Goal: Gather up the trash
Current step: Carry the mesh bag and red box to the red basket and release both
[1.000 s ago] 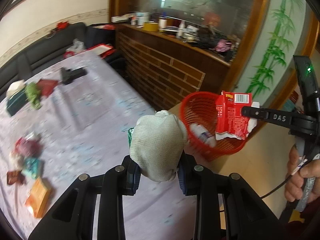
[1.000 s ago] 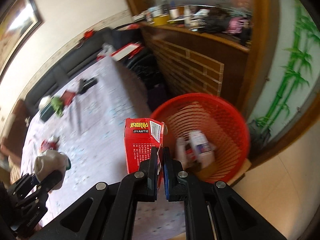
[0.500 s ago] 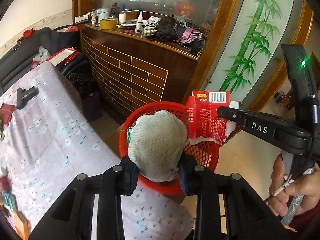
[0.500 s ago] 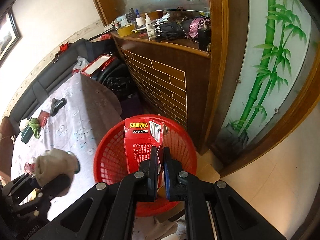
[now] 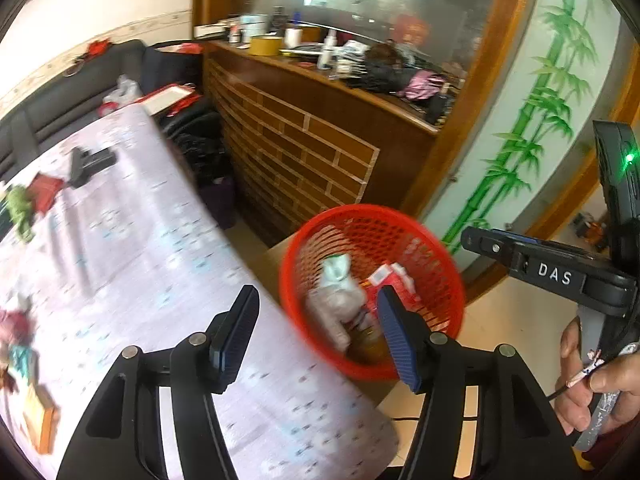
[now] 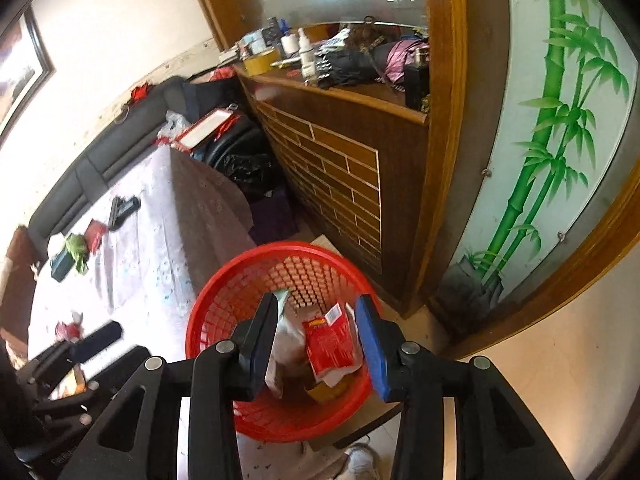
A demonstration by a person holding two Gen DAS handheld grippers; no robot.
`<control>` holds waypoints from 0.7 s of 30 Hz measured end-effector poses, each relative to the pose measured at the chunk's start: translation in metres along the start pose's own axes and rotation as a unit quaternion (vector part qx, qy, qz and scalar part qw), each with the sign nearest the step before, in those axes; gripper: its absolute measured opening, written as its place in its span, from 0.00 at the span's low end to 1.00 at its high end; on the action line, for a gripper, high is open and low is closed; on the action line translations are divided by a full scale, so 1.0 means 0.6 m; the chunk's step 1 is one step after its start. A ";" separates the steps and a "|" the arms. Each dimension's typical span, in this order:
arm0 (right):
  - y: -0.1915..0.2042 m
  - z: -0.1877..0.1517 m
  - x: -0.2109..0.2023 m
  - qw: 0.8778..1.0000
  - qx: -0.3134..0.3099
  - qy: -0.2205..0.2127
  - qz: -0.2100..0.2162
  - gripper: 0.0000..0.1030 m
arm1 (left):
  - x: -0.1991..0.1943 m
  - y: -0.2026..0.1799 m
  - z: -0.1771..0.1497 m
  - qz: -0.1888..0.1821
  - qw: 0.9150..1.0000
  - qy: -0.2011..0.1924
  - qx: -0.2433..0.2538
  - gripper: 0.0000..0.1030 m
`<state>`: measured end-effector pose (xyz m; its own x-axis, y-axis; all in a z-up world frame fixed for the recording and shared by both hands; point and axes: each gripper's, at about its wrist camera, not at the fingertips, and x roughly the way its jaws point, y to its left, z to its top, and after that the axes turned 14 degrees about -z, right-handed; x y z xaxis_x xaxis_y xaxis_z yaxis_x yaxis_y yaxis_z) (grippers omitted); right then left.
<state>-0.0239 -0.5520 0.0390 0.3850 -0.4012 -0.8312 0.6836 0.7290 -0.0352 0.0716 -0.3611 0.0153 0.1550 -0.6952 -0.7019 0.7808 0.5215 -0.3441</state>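
A red mesh basket (image 5: 436, 240) (image 6: 224, 300) stands on the floor by the table's end. Inside it lie the grey cloth bundle (image 5: 336, 304) (image 6: 290, 336) and the red carton (image 6: 330, 338) (image 5: 394, 280) among other trash. My left gripper (image 5: 318, 338) is open and empty, just left of and above the basket. My right gripper (image 6: 320, 344) is open and empty right over the basket; its side also shows in the left wrist view (image 5: 540, 264).
The table with a pale lilac cloth (image 5: 132, 264) holds more trash: an orange box (image 5: 40, 420), crumpled wrappers (image 5: 16, 340), a green item (image 5: 18, 208) and a black object (image 5: 90, 162). A brick-patterned wooden cabinet (image 6: 340, 184) and a bamboo-painted panel (image 6: 540, 140) stand behind the basket.
Both grippers opened. The cloth bundle and the red carton dropped into the basket. The left gripper swung back left toward the table.
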 end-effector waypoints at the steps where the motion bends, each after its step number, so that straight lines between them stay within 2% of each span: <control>1: 0.011 -0.007 0.001 1.000 -0.010 0.002 0.000 0.43 | -0.007 0.008 -0.010 0.007 1.000 -0.001 -0.005 0.58; 7: 0.071 -0.041 0.000 0.998 -0.056 0.003 0.003 0.51 | -0.050 0.041 -0.056 0.049 0.999 -0.006 -0.010 0.58; 11: 0.120 -0.064 -0.018 0.995 -0.093 -0.017 -0.008 0.58 | -0.081 0.061 -0.086 0.071 0.997 -0.010 -0.012 0.59; 14: 0.152 -0.081 -0.032 0.993 -0.117 -0.032 -0.016 0.64 | -0.099 0.074 -0.100 0.083 0.996 -0.015 -0.013 0.60; 21: 0.210 -0.117 -0.061 0.986 -0.154 -0.058 -0.040 0.68 | -0.138 0.102 -0.129 0.096 0.995 -0.025 -0.019 0.60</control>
<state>0.0046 -0.4067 0.0262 0.4180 -0.5112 -0.7509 0.5014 0.8191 -0.2786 0.0597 -0.2330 0.0043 0.3301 -0.6047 -0.7249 0.7103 0.6649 -0.2312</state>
